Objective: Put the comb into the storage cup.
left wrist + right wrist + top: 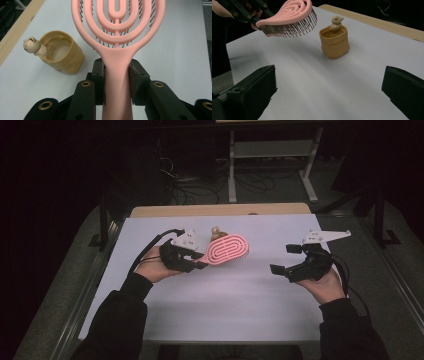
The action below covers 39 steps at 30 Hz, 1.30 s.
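A pink vented hairbrush (228, 249) hangs above the white table, bristles down, its handle clamped in my left gripper (199, 261). In the left gripper view both pads (100, 75) press on the pink hairbrush handle (117, 80). A small tan cup (61, 52) with a little bear figure on its rim stands upright on the table, just left of the brush there. The right gripper view has the tan cup (334, 41) ahead and the hairbrush (288, 18) raised at upper left. My right gripper (286, 259) is held at the right of the table, jaws wide apart with nothing between them.
The white table surface (220, 300) lies on a wooden top whose edge (220, 210) runs along the far side. Beyond it, on the dark floor, are cables and a white metal frame (272, 165). Open surface stretches between the two grippers.
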{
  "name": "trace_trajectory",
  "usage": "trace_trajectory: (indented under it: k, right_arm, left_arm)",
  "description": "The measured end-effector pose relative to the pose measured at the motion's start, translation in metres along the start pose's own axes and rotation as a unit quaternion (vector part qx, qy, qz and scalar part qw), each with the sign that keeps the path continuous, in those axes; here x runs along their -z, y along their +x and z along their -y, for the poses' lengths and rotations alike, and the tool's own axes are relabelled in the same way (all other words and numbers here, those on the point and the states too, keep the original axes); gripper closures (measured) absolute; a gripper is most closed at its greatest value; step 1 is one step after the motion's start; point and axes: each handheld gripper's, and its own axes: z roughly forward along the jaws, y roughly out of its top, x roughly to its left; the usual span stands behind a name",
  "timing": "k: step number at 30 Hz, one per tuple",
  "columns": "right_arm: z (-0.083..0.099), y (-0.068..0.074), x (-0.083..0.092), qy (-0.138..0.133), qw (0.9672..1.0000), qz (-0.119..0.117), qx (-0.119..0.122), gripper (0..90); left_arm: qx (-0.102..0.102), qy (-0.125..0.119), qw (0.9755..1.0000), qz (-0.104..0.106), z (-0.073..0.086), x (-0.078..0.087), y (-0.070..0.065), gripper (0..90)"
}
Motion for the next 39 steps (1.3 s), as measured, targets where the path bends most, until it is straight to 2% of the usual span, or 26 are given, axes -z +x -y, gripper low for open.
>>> trace_trajectory:
  k: [5,14,22,29,36,39]
  right_arm:
    - [-0.013,0.006,-0.005,0.007,0.9998,-0.007,0.014,0.0]
    - [-0.035,0.010,-0.010,0.009,0.9995,-0.019,0.021,0.0]
    - [-0.051,0.006,-0.016,0.014,0.9994,-0.032,0.005,0.0]
    - [-0.071,0.008,-0.024,0.017,0.9986,-0.050,-0.005,0.0]
    - [-0.084,0.006,-0.036,0.031,0.9970,-0.068,-0.021,0.0]
    - [-0.086,0.004,-0.041,0.038,0.9956,-0.079,-0.033,3.6]
  left_arm:
    - [-0.002,-0.008,0.9999,-0.010,-0.002,0.004,-0.001,69.7]
    - [-0.004,-0.014,0.9997,-0.018,-0.004,0.005,-0.001,69.7]
    - [-0.010,-0.022,0.9993,-0.028,-0.010,0.007,-0.001,69.7]
    - [-0.017,-0.033,0.9987,-0.036,-0.015,0.006,-0.003,69.7]
    - [-0.024,-0.036,0.9983,-0.039,-0.017,0.003,-0.005,69.7]
    - [-0.030,-0.043,0.9978,-0.042,-0.019,0.002,-0.006,69.7]
